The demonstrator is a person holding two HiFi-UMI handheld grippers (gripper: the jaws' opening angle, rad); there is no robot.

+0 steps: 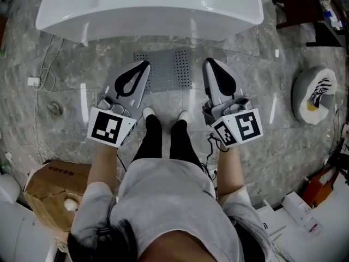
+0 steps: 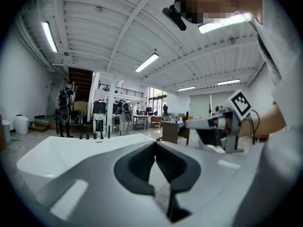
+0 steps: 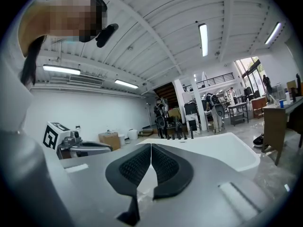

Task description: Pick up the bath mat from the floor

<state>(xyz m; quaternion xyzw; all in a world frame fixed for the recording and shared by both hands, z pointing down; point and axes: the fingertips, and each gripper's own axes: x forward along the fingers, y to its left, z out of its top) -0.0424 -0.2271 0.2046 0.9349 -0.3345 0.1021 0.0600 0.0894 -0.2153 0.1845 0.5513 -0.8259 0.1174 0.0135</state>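
Two grippers show in the head view, both held out toward the white bathtub (image 1: pixel 147 10). The left gripper (image 1: pixel 145 64) and the right gripper (image 1: pixel 209 63) point at the tub's near wall, and each has its jaws together with nothing between them. The grey, perforated bath mat (image 1: pixel 169 72) lies flat on the marble floor (image 1: pixel 262 119) just in front of the tub, between the two gripper tips and untouched by either. The person's feet (image 1: pixel 148 112) stand on the side of the mat away from the tub. A cardboard box (image 1: pixel 49 187) sits well away from the tub, at the person's left.

From the left gripper view, the dark pads (image 2: pixel 142 162) meet at their tips, empty, with the tub's rim beyond them and the right gripper off to the side.

From the right gripper view, the pads (image 3: pixel 163 167) are likewise pressed together and hold nothing; the tub lies right behind them, the left gripper beside.
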